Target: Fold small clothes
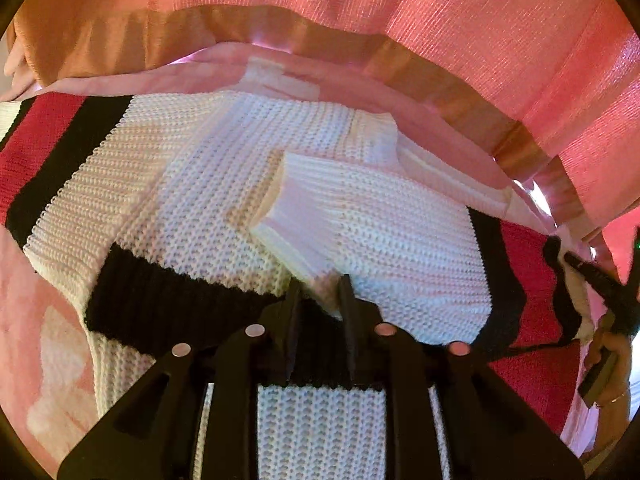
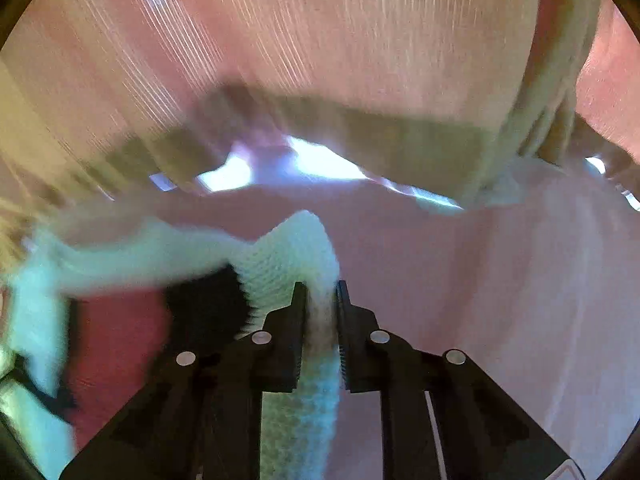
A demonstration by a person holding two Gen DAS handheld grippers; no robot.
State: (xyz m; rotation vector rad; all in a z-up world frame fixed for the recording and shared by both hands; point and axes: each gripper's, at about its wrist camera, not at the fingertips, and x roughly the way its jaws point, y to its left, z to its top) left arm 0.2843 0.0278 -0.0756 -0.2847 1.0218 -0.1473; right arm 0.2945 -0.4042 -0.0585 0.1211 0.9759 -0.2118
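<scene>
Sweater [image 1: 224, 184] lies flat on pink bed sheet [image 1: 48, 320]. Left fingers [image 1: 320, 300] pinch its folded-in sleeve cuff; right fingers [image 2: 322, 304] clamp white side edge w/ long axis running crosswise, right hand nearer that edge.

— Left gripper [image 1: 320, 280]?
— Angled steeply down, jaws narrow, fingertips pinching knit.
— Right gripper [image 2: 322, 286]?
— Angled down too, jaws clamped on a knit fold; a hand [image 1: 608, 368] grips its handle.
</scene>
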